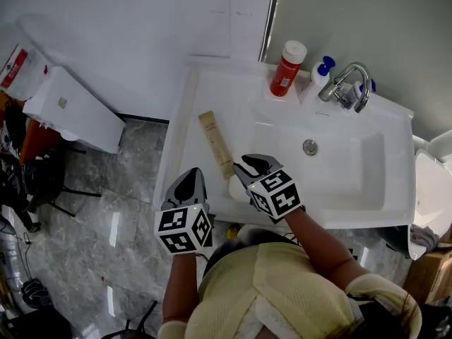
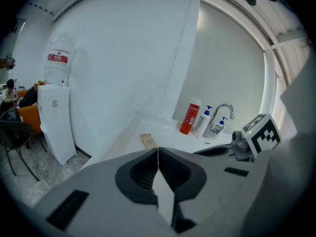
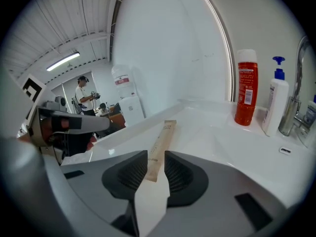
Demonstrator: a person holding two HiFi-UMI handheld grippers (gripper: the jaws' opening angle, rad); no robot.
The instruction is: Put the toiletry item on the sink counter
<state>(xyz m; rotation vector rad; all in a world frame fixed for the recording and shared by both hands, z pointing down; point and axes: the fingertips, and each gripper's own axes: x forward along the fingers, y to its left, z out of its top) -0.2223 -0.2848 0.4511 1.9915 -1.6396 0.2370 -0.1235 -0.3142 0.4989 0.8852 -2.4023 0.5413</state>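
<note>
The toiletry item is a long flat tan packet (image 1: pixel 215 143) lying on the left part of the white sink counter (image 1: pixel 185 111). My right gripper (image 1: pixel 253 164) hovers at its near end, pointing along it. In the right gripper view the packet (image 3: pixel 162 137) runs away from me, and its near end shows in the narrow gap of my right gripper (image 3: pixel 156 158). Both pads stand close to its edges, and no squeeze on it shows. My left gripper (image 1: pixel 192 179) hangs off the counter's front edge, shut, nothing between the pads of that left gripper (image 2: pixel 158 157).
A red bottle (image 1: pixel 287 69), a white pump bottle (image 1: pixel 319 76) and a chrome faucet (image 1: pixel 346 87) stand along the back of the counter. The basin (image 1: pixel 339 168) lies to the right. A white water dispenser (image 1: pixel 70 108) stands on the grey floor at left.
</note>
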